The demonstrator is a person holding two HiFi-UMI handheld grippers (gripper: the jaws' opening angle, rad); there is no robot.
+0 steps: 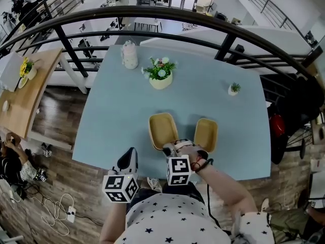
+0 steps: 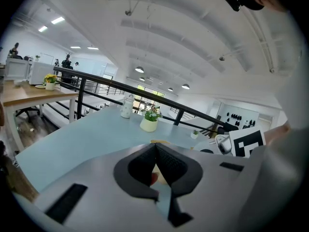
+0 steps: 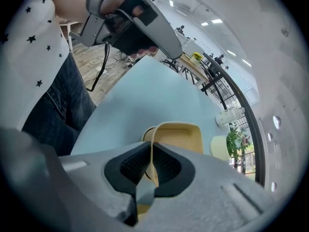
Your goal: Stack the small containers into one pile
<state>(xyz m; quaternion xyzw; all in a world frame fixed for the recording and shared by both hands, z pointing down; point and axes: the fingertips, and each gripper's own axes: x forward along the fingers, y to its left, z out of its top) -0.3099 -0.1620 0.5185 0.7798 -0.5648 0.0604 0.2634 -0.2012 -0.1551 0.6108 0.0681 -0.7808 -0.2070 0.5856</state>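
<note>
1. Our right gripper [image 3: 150,162] clamps the near rim of one yellow container [image 3: 176,137] on the blue table [image 3: 140,100].
2. We hold the left gripper [image 2: 155,153] closed on nothing at the table's edge; a second container [image 1: 206,134] sits alongside.

The person wears a white shirt [image 1: 172,217] with small dark stars and short sleeves, and blue jeans [image 3: 63,100]. The left tool [image 2: 155,146] and the right tool [image 3: 150,146] are grey, with black ribbed pads. Each carries a cube [image 1: 121,187] with black and white squares. A thin black cable [image 1: 207,192] runs from the right tool.
</note>
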